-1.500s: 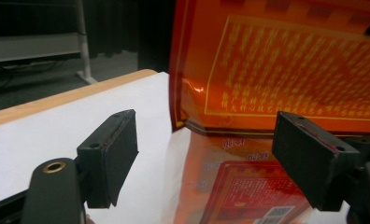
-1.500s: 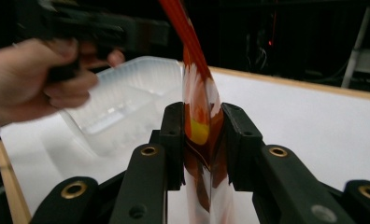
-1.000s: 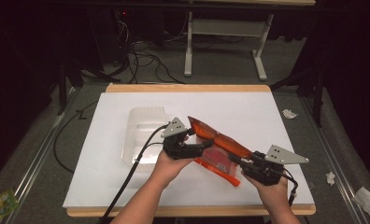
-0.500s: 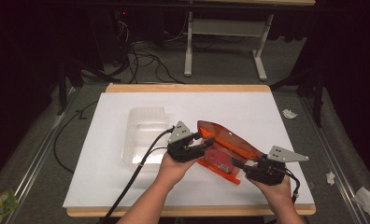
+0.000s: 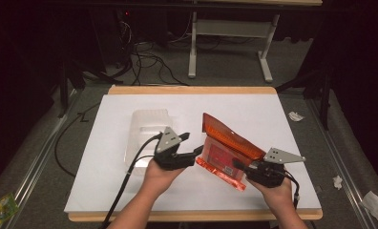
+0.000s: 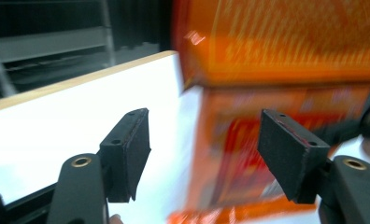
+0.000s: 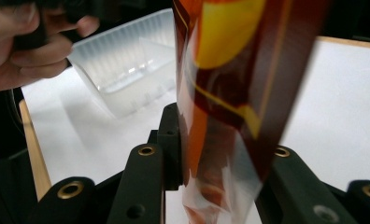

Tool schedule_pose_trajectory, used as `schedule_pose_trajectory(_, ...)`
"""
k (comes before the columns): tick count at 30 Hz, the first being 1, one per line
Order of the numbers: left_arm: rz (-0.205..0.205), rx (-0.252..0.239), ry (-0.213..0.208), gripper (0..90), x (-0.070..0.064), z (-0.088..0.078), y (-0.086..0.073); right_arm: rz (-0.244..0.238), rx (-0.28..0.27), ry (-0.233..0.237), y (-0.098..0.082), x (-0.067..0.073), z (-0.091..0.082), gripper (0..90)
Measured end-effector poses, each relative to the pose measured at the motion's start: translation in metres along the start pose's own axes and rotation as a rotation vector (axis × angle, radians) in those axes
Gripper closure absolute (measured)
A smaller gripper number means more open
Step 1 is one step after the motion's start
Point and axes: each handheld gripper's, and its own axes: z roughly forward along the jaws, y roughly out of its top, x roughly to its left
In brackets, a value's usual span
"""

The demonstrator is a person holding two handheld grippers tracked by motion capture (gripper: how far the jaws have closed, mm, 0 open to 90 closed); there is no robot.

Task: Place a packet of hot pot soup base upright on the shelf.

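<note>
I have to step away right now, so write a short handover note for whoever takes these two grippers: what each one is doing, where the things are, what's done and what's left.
Right gripper: shut on the near corner of the orange bag, holding it tilted up off the white board.
Left gripper: open, jaws just reopened, nothing between the pads; it sits at the bag's left edge, not gripping.
Clear plastic tray: on the board, left of the bag, behind the left hand.
Done: bag lifted and held by one corner.
Left: likely take a second grip with the left gripper, then move the bag toward the tray.
</note>
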Motion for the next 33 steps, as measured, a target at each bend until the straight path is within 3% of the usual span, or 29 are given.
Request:
schedule_pose_trajectory(3,-0.004,0.003,0.053,33.1,0.014,-0.035,-0.012,0.01,-0.024,0.0,0.006,0.005,-0.003,71.9)
schedule_pose_trajectory(4,-0.007,0.0,0.087,32.2,0.021,-0.053,-0.021,0.003,-0.031,-0.011,0.011,0.009,-0.003,71.9)
schedule_pose_trajectory(5,-0.007,0.0,0.087,31.7,0.021,-0.053,-0.021,0.003,-0.031,-0.011,0.011,0.009,-0.003,71.9)
schedule_pose_trajectory(8,-0.03,0.006,0.148,28.9,0.035,-0.088,-0.042,0.009,-0.059,-0.005,0.021,0.015,-0.001,71.8)
schedule_pose_trajectory(9,-0.03,0.006,0.148,28.4,0.035,-0.088,-0.042,0.007,-0.063,-0.005,0.023,0.017,0.0,71.7)
schedule_pose_trajectory(10,-0.052,0.007,0.168,27.2,0.043,-0.104,-0.052,0.008,-0.069,-0.005,0.027,0.019,0.002,71.8)
schedule_pose_trajectory(11,-0.052,0.007,0.168,26.4,0.043,-0.104,-0.052,0.008,-0.069,-0.005,0.027,0.019,0.002,71.8)
schedule_pose_trajectory(12,-0.084,0.007,0.196,25.5,0.051,-0.119,-0.064,0.007,-0.078,-0.003,0.033,0.023,0.005,71.8)
schedule_pose_trajectory(14,-0.093,0.009,0.206,25.1,0.055,-0.124,-0.068,0.006,-0.082,-0.003,0.036,0.025,0.007,71.7)
schedule_pose_trajectory(18,-0.102,0.017,0.269,22.9,0.069,-0.142,-0.086,0.001,-0.104,0.014,0.053,0.035,0.022,71.7)
schedule_pose_trajectory(23,-0.137,0.009,0.297,22.3,0.079,-0.152,-0.099,-0.008,-0.116,0.028,0.066,0.044,0.033,71.7)
schedule_pose_trajectory(26,-0.12,0.016,0.321,22.3,0.083,-0.161,-0.104,-0.02,-0.132,0.046,0.078,0.053,0.046,71.8)
schedule_pose_trajectory(33,-0.137,0.016,0.314,20.9,0.089,-0.164,-0.109,-0.026,-0.142,0.078,0.094,0.067,0.068,71.7)
